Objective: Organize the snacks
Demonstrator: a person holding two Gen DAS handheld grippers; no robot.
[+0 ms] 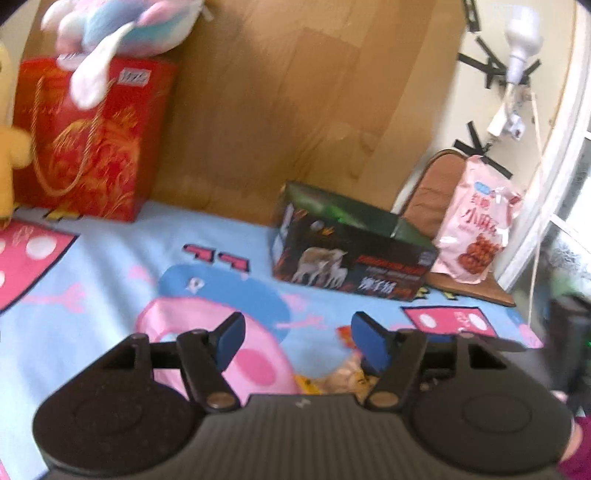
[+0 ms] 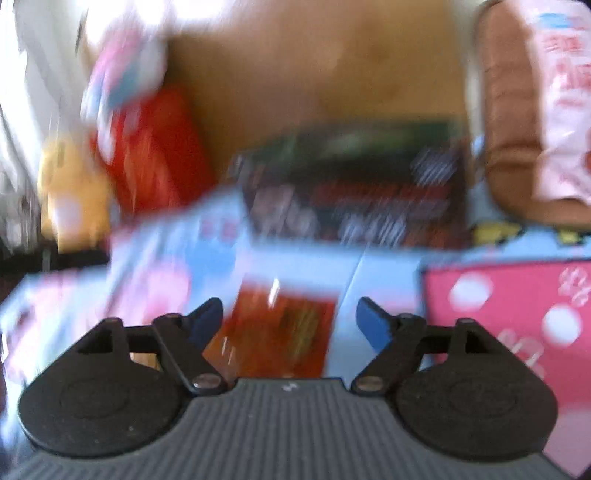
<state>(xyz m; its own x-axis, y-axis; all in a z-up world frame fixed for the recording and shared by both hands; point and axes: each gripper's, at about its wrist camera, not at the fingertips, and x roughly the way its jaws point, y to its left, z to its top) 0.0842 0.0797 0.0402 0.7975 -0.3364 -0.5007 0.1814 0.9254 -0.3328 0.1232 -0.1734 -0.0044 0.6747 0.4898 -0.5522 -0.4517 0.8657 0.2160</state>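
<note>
In the left wrist view, the left hand-held gripper [image 1: 297, 341] stands released, its blue pads apart with nothing between them, above a cartoon-print blue sheet [image 1: 110, 266]; whether that sheet covers a bed or a bench I cannot tell; an orange-and-yellow snack packet [image 1: 343, 376] lies on the sheet just under the right-hand finger, most of it hidden by the gripper body; a dark printed box [image 1: 351, 258] sits further back near a wooden board [image 1: 288, 103]; a pink snack bag [image 1: 476, 225] leans on a brown cushioned seat [image 1: 428, 199] just right of the box; a red gift bag [image 1: 92, 140] stands at far left with a pastel plush toy [image 1: 122, 26] on top, cut off by the frame; a yellow plush [image 1: 9, 155] is cut by the left edge; the open stretch of sheet lies between the gift bag and the box.

The right wrist view is heavily smeared; the right hand-held gripper [image 2: 290, 321] is spread wide and holds nothing; a red-orange packet [image 2: 280, 332], probably a snack, lies flat on the sheet between and below the fingers, its near end hidden; only this view shows it; the dark box [image 2: 351, 192] sits beyond with bare sheet between; the pink bag [image 2: 561, 92] is cut off at upper right.
</note>
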